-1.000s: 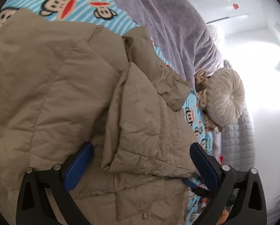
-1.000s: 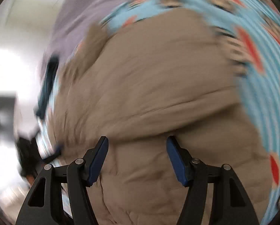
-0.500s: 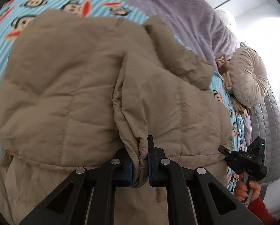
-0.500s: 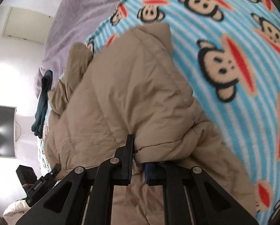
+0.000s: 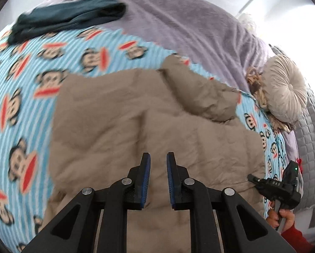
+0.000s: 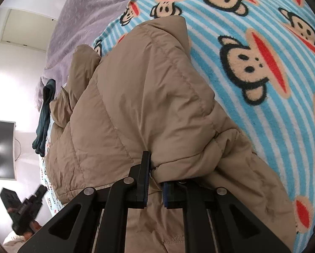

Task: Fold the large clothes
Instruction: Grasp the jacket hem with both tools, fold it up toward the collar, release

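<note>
A tan quilted jacket lies partly folded on a blue striped monkey-print blanket. My left gripper hovers above the jacket's middle. Its jaws are opening, with a narrow gap and nothing between the blue pads. In the right wrist view my right gripper is shut on a folded edge of the jacket, and fabric bunches over its right pad. The right gripper also shows at the jacket's right edge in the left wrist view, held by a hand.
A purple plush blanket covers the far side of the bed, with a dark teal garment on it. A round beige cushion and a grey quilted cover lie at the right. A monitor hangs on the wall.
My left gripper shut on a jacket fold, then let it go and rose above the jacket. The right gripper shut on the jacket edge and has held still since.
</note>
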Demonstrator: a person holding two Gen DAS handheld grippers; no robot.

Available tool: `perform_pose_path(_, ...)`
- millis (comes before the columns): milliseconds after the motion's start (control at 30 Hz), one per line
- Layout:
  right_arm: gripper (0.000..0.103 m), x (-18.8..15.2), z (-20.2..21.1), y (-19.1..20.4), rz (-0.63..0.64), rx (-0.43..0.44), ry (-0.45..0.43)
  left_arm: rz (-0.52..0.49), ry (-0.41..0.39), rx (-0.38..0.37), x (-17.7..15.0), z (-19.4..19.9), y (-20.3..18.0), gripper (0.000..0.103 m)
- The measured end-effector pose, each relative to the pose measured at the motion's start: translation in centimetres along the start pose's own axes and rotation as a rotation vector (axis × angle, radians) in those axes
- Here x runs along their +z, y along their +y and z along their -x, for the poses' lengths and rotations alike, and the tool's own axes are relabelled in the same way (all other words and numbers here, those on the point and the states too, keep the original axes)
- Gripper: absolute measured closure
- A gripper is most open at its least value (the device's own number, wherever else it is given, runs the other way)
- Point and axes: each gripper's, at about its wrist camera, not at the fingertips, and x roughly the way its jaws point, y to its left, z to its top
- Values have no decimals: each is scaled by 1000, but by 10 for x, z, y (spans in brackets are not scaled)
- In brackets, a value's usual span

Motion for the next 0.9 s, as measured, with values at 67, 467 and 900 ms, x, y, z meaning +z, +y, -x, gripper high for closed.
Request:
perform_pose_path(67,92,0,1,3,8,-11,-2,-37,10,50,10,-21,-16,86)
perform_pose_path(467,44,19,82,26,232,42,-116,-84,50,196,14,-86,-12,86)
perform_pose_path(900,87,111,-20,-19,-21,2,-1,-91,53,199,11,-96,-19,86)
